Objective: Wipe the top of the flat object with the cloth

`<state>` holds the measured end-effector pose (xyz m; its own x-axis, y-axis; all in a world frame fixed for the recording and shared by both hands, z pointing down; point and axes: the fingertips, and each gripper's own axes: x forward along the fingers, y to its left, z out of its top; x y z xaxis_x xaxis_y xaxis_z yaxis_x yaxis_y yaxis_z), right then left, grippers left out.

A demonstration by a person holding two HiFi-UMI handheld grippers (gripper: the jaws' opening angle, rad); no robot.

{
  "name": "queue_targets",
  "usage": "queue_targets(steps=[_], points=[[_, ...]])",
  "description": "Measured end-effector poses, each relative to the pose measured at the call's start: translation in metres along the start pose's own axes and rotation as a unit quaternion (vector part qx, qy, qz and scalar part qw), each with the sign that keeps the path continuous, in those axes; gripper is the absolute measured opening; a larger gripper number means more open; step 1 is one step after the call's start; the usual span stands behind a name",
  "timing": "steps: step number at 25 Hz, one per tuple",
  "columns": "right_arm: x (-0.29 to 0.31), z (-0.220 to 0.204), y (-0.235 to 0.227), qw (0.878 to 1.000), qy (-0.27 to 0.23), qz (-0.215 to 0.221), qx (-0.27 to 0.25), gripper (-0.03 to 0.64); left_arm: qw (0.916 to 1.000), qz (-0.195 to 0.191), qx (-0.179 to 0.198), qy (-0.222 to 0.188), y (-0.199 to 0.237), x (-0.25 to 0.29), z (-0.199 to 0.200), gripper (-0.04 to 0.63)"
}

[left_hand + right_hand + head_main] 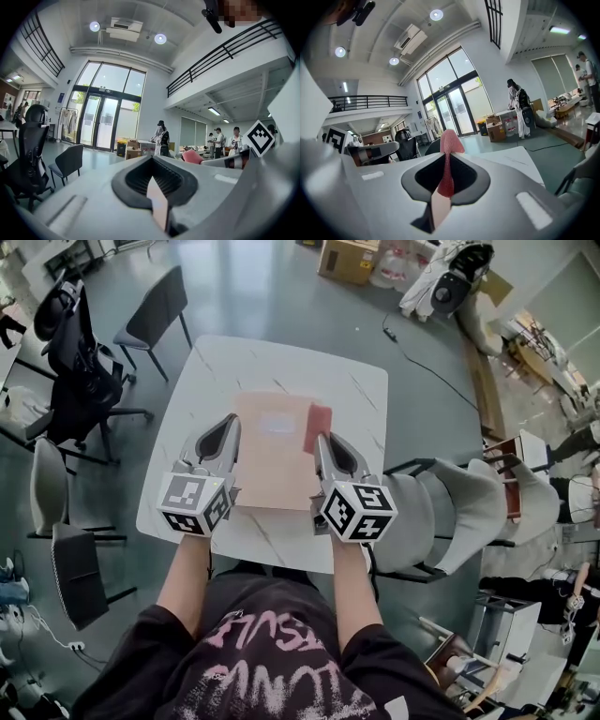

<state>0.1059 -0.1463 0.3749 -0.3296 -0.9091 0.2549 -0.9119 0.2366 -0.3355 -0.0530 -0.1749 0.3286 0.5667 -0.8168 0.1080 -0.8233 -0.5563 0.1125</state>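
Note:
A flat tan object (272, 451) lies in the middle of the white marble table (361, 390). The red cloth (317, 426) rests on its right part; my right gripper (321, 439) is shut on it. In the right gripper view the cloth (449, 143) sticks up from between the closed jaws (446, 157). My left gripper (232, 421) lies along the object's left edge, shut, with nothing seen held. The left gripper view shows its closed jaws (152, 159) and the cloth (192, 156) off to the right.
A grey chair (450, 512) stands close to the table's right side. A black chair (155, 315) and an office chair (75, 357) stand at the far left, another chair (70, 568) at the near left. People stand far off (161, 138).

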Motion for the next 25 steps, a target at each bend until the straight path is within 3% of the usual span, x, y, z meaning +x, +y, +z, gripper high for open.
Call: queue_targets(steps=[25], points=[[-0.011,0.057,0.018,0.996,-0.065,0.006,-0.057,0.049,0.9982,-0.003,0.027,-0.054,0.002,-0.009,0.058,0.0]])
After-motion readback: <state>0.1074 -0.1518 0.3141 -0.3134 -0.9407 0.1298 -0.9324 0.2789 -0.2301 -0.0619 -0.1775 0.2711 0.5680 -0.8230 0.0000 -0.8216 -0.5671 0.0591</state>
